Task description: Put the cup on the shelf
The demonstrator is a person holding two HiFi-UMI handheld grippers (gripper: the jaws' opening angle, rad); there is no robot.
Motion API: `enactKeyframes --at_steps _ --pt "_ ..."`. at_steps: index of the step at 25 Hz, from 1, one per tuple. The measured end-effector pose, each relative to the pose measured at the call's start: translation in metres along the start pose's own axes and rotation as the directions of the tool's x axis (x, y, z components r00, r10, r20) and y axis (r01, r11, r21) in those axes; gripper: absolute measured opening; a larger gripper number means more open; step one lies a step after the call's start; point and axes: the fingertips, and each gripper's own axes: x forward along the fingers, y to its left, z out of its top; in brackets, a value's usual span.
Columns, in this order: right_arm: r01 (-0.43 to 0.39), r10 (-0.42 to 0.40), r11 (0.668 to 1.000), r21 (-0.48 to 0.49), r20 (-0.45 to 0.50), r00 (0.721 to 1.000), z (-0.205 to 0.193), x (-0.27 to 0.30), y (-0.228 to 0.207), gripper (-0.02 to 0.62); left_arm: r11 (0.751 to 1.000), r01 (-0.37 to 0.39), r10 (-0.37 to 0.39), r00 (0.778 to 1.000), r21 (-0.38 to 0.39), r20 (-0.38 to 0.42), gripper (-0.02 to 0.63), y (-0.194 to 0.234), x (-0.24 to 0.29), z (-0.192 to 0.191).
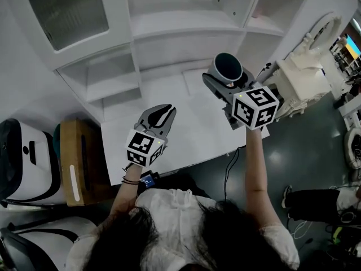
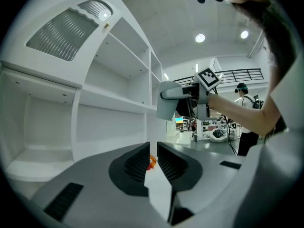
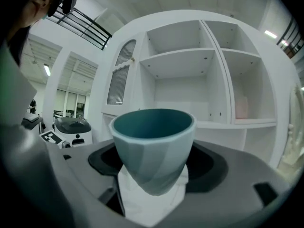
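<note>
Teal-lined and pale grey on its faceted outside, the cup (image 3: 153, 146) is sitting upright between the jaws of your right tool (image 3: 153, 164), mouth up. Both dark jaws are pressing against its lower body, so this tool is gripping the cup firmly. In the head view you are holding the right tool (image 1: 228, 83) up over the far part of the white table (image 1: 186, 137), with the cup (image 1: 228, 66) raised clear of the surface. It is hanging just in front of the white shelf unit (image 1: 169, 21) and is not resting on any of its boards.

The right gripper view is looking straight into the shelf unit (image 3: 180, 56). Open compartments are showing above and behind the cup's rim.

Your left tool (image 1: 162, 113) is hovering lower and nearer to you, over the near part of the table, well apart from the cup. In the left gripper view its jaws are drawn together, leaving only a thin slit, and the left tool (image 2: 153, 158) is carrying nothing. A small orange object (image 2: 152, 162) is showing through that slit on the surface beyond; what it is cannot be determined. The same view is showing the shelf unit (image 2: 109, 101) on its left side and the cup (image 2: 166, 106) held aloft in the right tool.
</note>
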Motion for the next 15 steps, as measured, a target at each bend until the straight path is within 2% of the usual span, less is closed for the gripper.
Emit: enactKeyframes --at_steps 5,8,15 --pt "-0.068 0.071 0.995 -0.068 0.034 0.997 0.046 0.028 -0.032 0.359 0.999 -0.019 0.019 1.000 0.041 0.002 0.058 0.004 0.040 0.024" --pt "-0.095 0.100 0.991 -0.097 0.052 0.994 0.076 0.049 -0.055 0.360 0.999 -0.026 0.025 1.000 0.032 0.003 0.058 0.007 0.061 0.037" --pt "-0.185 0.187 0.981 -0.062 0.039 0.982 0.127 0.118 -0.088 0.359 0.998 -0.057 0.058 0.998 0.021 -0.017 0.058 0.019 0.080 0.044"
